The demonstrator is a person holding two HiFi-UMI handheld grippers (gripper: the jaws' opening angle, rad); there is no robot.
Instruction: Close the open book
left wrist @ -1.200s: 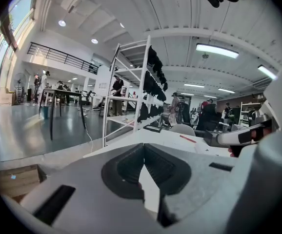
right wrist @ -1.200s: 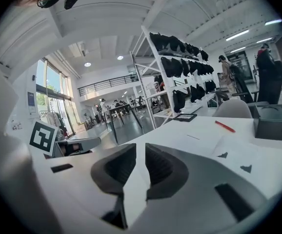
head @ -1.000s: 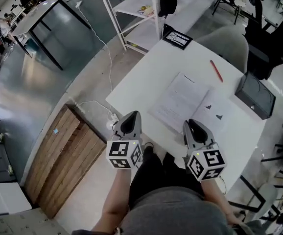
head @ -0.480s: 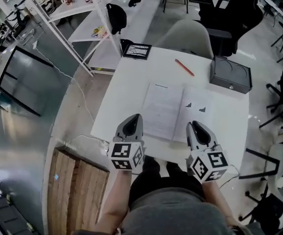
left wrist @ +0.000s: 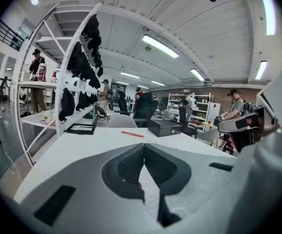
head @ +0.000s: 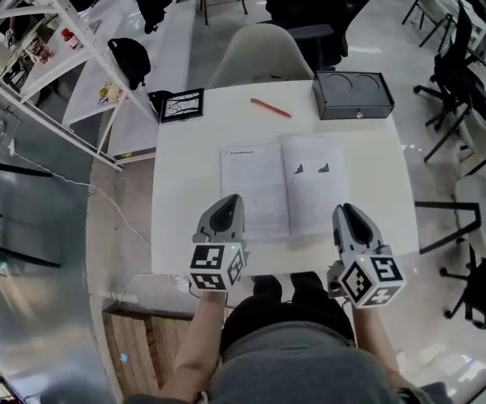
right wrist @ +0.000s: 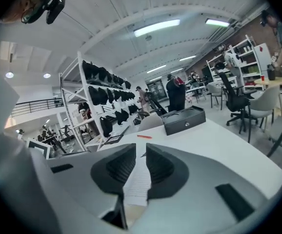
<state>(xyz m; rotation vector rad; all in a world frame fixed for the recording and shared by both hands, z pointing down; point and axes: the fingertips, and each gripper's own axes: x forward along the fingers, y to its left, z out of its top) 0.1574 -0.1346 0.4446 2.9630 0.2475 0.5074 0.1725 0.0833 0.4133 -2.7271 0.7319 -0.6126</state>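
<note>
An open book point(head: 285, 188) lies flat on the white table point(head: 369, 167), with text on its left page and two small dark figures on its right page. My left gripper point(head: 229, 199) hovers at the table's near edge, by the book's lower left corner, jaws shut and empty. My right gripper point(head: 345, 209) is level with it at the book's lower right corner, its jaws a narrow gap apart with nothing between them. In the left gripper view the book's page point(left wrist: 150, 191) shows below the closed tips point(left wrist: 143, 147). The right gripper view shows the page point(right wrist: 138, 179) through the gap.
A red pen point(head: 270, 108) lies beyond the book. A black box point(head: 352, 95) stands at the far right corner, a black-framed board point(head: 181, 105) at the far left corner. A grey chair point(head: 260, 53) sits behind the table; white shelving point(head: 50, 23) stands to the left.
The view has swung round, so the table and book now lie square ahead instead of slanted to the right. Both grippers turned with it and sit at the book's near corners.
</note>
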